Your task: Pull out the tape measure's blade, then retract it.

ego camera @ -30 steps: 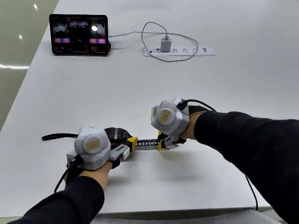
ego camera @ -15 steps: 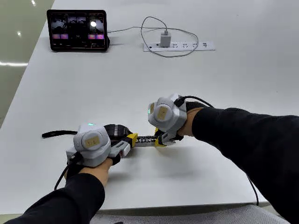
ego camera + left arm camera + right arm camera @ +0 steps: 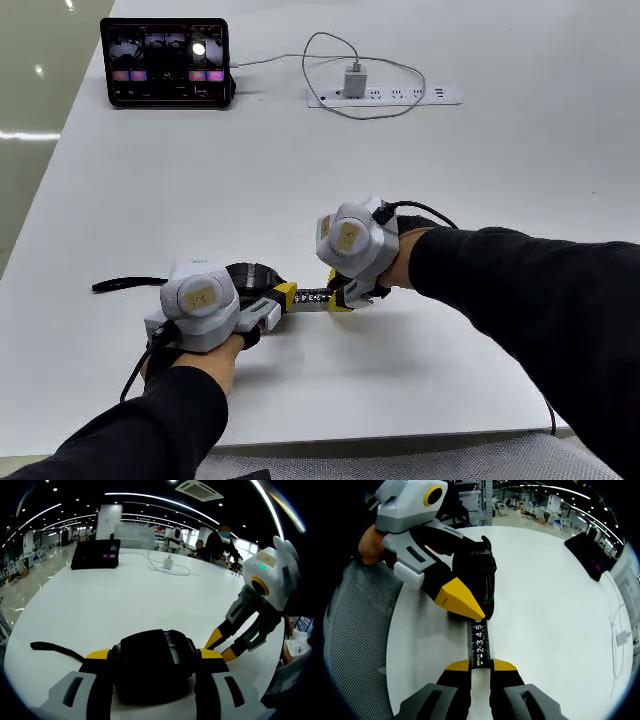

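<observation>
The tape measure's black case (image 3: 152,665) lies on the white table (image 3: 430,190) near its front edge and is clamped between the jaws of the left claw (image 3: 272,305). Its mouth is turned toward the person's right. A short stretch of blade (image 3: 480,642) is drawn out from that mouth, with only the first few printed numbers exposed. The blade's free end is pinched between the closed tips of the right claw (image 3: 480,666).

In the right gripper view the blade is seen running straight ahead along the claw's own axis, and the case sits directly beyond it, close by. The blade's long axis is therefore laid on the line joining the two claws, running left to right across the table and flat just above its surface. The case is nearer the left hand and the blade's end nearer the right.

Whether the blade is drawn further or fed back, the travel is judged to belong along this same line, with the case held fixed. A black strap (image 3: 125,284) trails from the case toward the left.
</observation>
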A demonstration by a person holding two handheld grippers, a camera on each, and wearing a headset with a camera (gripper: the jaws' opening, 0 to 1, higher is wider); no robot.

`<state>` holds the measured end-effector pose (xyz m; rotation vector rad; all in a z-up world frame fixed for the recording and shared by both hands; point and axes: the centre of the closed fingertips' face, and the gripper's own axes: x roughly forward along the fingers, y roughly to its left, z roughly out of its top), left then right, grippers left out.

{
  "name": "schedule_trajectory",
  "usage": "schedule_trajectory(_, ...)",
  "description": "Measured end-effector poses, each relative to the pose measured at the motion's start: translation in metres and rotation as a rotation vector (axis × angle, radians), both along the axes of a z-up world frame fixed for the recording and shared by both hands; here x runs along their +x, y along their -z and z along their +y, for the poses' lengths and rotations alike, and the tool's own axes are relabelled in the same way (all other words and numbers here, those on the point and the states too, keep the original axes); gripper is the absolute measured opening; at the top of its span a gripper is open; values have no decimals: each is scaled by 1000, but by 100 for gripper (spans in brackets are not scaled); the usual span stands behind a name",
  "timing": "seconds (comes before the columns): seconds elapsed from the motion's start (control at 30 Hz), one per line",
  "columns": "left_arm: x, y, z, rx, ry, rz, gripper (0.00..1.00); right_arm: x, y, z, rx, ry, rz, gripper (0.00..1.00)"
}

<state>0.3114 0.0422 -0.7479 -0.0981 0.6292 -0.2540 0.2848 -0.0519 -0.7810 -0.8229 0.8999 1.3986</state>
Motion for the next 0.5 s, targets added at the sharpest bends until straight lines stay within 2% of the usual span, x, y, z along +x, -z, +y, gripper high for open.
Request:
schedule_trajectory(0.37,-1,0,0,-9,0,3,62,-1,-1,8,68,36,30,9)
schedule_trajectory(0.5,-1,0,0,-9,1,4,62,-2,-1,10,78,27,23,9)
